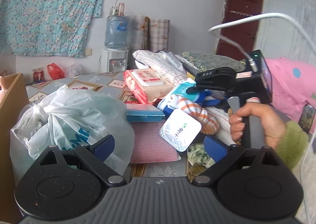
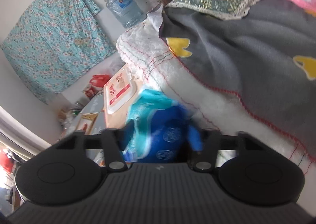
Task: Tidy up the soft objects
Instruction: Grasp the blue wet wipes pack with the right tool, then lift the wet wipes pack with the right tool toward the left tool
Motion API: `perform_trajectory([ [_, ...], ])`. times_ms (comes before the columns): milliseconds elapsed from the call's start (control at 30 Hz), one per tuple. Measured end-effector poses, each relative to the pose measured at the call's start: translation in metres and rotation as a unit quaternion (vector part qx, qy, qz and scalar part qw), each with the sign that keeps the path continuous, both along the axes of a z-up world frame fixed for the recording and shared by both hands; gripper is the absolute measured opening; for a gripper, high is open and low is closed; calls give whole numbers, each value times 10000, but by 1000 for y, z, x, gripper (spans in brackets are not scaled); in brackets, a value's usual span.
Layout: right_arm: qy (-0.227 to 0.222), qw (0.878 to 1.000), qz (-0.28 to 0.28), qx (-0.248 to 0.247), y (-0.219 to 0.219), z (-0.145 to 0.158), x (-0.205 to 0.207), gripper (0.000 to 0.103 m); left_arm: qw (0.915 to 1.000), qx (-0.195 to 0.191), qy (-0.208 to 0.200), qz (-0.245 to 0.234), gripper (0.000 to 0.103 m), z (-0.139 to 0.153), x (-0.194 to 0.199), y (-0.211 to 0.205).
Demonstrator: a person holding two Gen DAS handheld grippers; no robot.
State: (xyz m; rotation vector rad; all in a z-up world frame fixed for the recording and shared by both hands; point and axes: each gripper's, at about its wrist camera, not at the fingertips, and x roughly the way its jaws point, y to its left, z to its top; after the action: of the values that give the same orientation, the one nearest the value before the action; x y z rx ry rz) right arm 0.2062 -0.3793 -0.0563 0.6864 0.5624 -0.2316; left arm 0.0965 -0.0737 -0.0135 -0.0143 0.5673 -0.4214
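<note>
A pile of soft things lies on the bed: a white fluffy blanket [image 2: 142, 50], a grey blanket with yellow shapes [image 2: 246, 42], an orange-striped cloth [image 1: 199, 111] and a blue soft bundle with teal wrapping [image 2: 164, 125]. My right gripper [image 2: 156, 143] has the blue bundle filling the gap between its fingers, which press on both its sides. In the left wrist view a hand [image 1: 254, 123] holds the right gripper [image 1: 192, 88] over the pile. My left gripper [image 1: 160, 146] stands open with nothing between its blue pads [image 1: 104, 145], low over a pink bubble sheet [image 1: 152, 141].
A full white plastic bag [image 1: 69, 123] sits at the left beside a cardboard box wall [image 1: 11, 93]. A wet-wipes pack [image 1: 146, 83], a teal box [image 1: 144, 113] and a white sealed pack [image 1: 181, 129] lie around the pile. A pink quilt [image 1: 292, 85] is at the right.
</note>
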Motion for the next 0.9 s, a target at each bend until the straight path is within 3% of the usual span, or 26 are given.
perform_trajectory([
  [200,-367,9979,127,-513,17,18,-2,25,10000,54,-32,-51,98,3,-8,2],
  [367,-769,9912,170,-1060,23,54,-15,24,10000,-28,55,47,98,7,-15,6],
  [500,-1144,9858,202,-1213,18,87,-41,23,9999,-57,45,140,98,13,-24,7],
  [700,-1740,9774,514,-1089,17,129,-100,23,9999,37,-81,-52,98,28,-44,-1],
  [900,-1933,9683,1470,-582,38,140,-156,23,9994,10,29,-337,101,40,-71,6],
])
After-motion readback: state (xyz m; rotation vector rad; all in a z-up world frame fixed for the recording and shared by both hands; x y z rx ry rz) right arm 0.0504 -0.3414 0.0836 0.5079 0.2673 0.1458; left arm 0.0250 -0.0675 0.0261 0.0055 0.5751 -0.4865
